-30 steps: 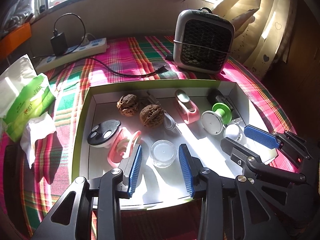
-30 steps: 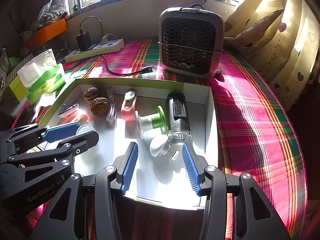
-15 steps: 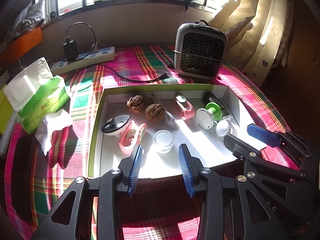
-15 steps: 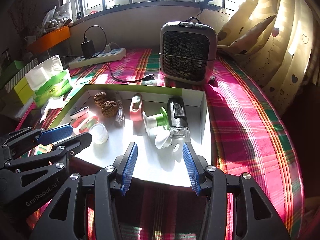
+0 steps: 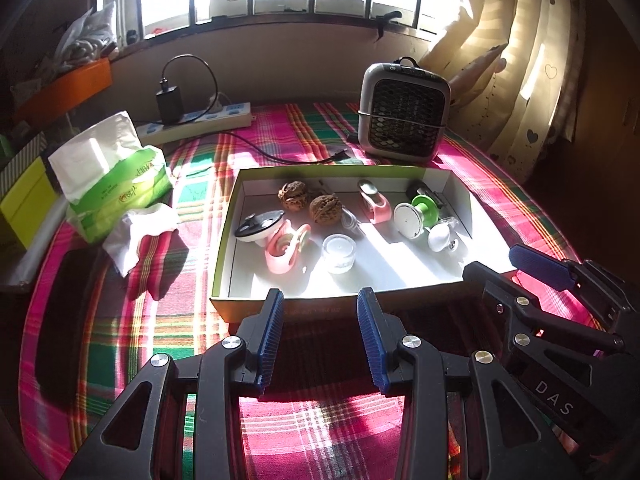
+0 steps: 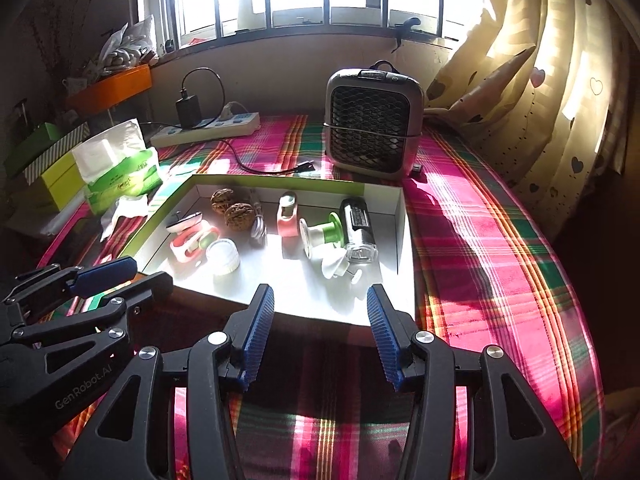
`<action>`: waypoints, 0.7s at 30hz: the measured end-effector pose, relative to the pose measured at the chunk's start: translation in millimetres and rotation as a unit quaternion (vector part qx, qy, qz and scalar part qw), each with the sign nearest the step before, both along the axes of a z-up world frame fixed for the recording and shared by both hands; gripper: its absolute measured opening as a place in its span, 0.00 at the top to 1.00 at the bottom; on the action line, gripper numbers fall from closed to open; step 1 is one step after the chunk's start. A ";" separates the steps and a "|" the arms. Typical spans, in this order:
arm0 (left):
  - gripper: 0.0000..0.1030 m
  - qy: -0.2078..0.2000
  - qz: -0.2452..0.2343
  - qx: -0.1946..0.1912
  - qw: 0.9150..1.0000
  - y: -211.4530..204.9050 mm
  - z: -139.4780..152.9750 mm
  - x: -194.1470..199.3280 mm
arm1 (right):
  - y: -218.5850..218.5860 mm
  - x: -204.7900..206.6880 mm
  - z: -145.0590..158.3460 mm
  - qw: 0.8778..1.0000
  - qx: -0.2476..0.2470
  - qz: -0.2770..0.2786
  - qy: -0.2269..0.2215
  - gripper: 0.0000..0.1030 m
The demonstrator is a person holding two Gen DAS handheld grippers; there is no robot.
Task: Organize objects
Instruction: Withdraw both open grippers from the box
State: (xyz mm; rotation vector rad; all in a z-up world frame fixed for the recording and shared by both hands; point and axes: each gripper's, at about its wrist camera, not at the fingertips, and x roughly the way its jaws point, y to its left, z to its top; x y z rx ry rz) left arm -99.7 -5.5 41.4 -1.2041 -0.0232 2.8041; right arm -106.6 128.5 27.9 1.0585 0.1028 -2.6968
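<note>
A shallow white box with a green rim (image 5: 228, 236) (image 6: 394, 232) lies on the plaid cloth. Inside it are two walnuts (image 5: 326, 208) (image 6: 239, 216), a small glass jar (image 5: 339, 253) (image 6: 222, 255), a pink clip (image 5: 285, 249), a pink holder (image 5: 376, 204) (image 6: 287, 216), a green-and-white spool (image 5: 414, 216) (image 6: 322, 234), a black cylinder (image 6: 357, 224) and a dark-lidded piece (image 5: 258, 226). My left gripper (image 5: 320, 334) hangs open just short of the box's near wall, nothing between its fingers. My right gripper (image 6: 320, 330) is also empty, its jaws opening, near the box's near right corner.
A grey desk fan (image 5: 404, 114) (image 6: 374, 124) stands behind the box. A power strip with charger and cable (image 5: 200, 120) lies at the back left. A green tissue pack (image 5: 112, 176) and loose tissue (image 5: 140, 232) sit left. Curtains (image 6: 540, 92) hang at the right.
Both grippers have drawn back and up from inside the box to just before its near wall. The right gripper's jaws have spread a little wider. The objects in the box stayed put.
</note>
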 end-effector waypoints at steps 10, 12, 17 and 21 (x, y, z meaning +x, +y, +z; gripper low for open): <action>0.65 -0.007 0.005 -0.010 1.000 1.3 -10.9 22.9 | -1.1 21.4 -5.9 1.000 0.000 0.006 -0.007 0.48; 0.65 -0.009 0.007 -0.012 1.000 0.4 -14.1 27.0 | -0.8 24.5 -8.6 1.000 -0.001 0.005 -0.011 0.48; 0.65 -0.022 0.011 -0.013 1.000 -1.4 -23.2 35.4 | -1.3 31.0 -19.6 1.000 0.000 0.009 -0.029 0.48; 0.65 -0.031 0.017 -0.016 0.999 -2.3 -30.7 38.8 | -0.6 36.1 -26.8 0.999 -0.001 0.008 -0.038 0.48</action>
